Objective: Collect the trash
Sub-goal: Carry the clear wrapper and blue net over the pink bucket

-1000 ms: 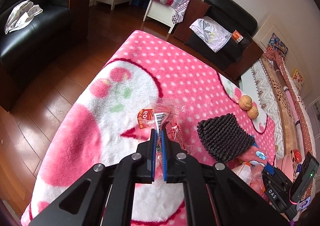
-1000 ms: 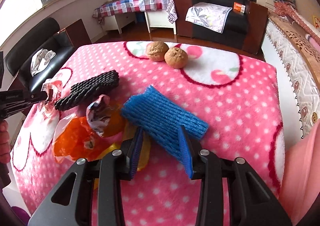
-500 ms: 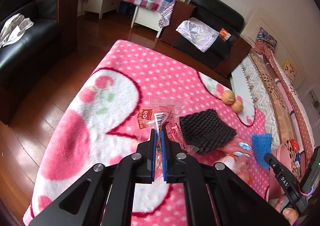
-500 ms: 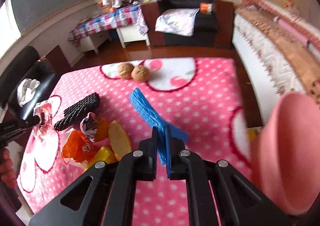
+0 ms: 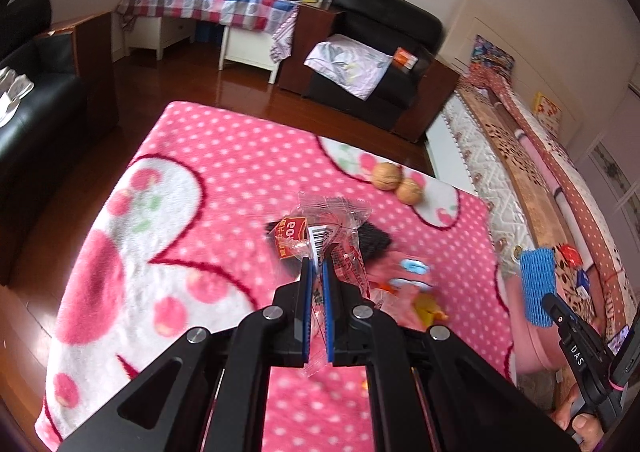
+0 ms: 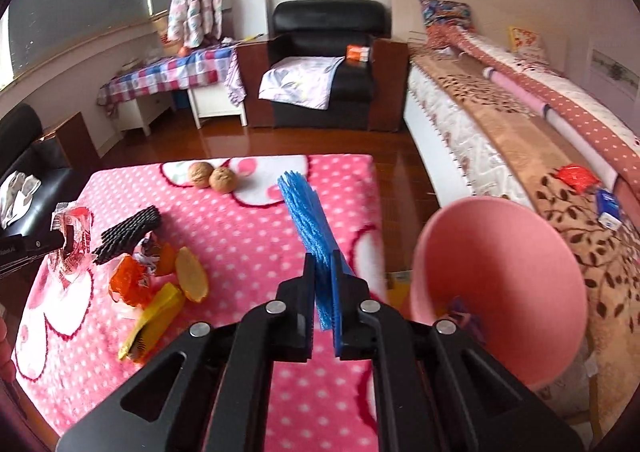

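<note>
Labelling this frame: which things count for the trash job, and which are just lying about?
Job:
- left gripper, shut on clear wrapper
- right gripper, shut on blue foam net
- pink bin
- black net, orange wrapper, yellow wrapper, peel

Lying about:
- walnuts
- armchair
- blanket

Right gripper (image 6: 323, 272) pinches blue foam net (image 6: 308, 220), lifted above pink blanket (image 6: 248, 228). Pink bin (image 6: 500, 276) just right of it, beside the table edge. On blanket: two walnuts (image 6: 212, 177), black net (image 6: 128, 232), orange and yellow wrappers (image 6: 156, 292). Left gripper (image 6: 32, 248) at far left holds clear wrapper (image 6: 72, 236).
</note>
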Available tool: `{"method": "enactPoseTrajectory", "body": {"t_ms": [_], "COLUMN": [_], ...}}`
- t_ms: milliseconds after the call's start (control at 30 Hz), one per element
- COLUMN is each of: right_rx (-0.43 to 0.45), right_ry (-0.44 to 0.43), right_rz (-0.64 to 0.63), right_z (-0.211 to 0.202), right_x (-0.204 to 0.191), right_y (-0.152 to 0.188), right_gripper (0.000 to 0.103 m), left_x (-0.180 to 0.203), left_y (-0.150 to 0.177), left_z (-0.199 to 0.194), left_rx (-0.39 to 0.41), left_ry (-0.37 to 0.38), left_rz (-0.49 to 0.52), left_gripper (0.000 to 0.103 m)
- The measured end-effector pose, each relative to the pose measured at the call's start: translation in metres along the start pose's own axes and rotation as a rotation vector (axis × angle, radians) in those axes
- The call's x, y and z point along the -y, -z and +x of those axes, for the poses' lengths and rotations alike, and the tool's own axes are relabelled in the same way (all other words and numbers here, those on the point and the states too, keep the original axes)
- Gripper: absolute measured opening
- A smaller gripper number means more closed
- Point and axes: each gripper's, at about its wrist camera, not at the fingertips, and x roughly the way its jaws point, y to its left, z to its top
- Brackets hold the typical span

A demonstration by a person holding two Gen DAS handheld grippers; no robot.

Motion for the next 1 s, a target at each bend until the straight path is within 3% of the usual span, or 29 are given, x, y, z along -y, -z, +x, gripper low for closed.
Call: {"method": "enactPoseTrajectory", "body": {"t_ms": [1000], "right_rx": [0.039], "right_ry": [0.110], "right_rz": [0.190], "right_z": [-0.026], "right_x": [0.088], "right_y": [0.022], "right_gripper": [0.007], "left_x": [0.127], "left_y": [0.017], "left_z": [-0.001], "left_rx": [-0.020], "left_ry": [0.112], "left_rz": [0.237], "left_gripper": [0.004]}}
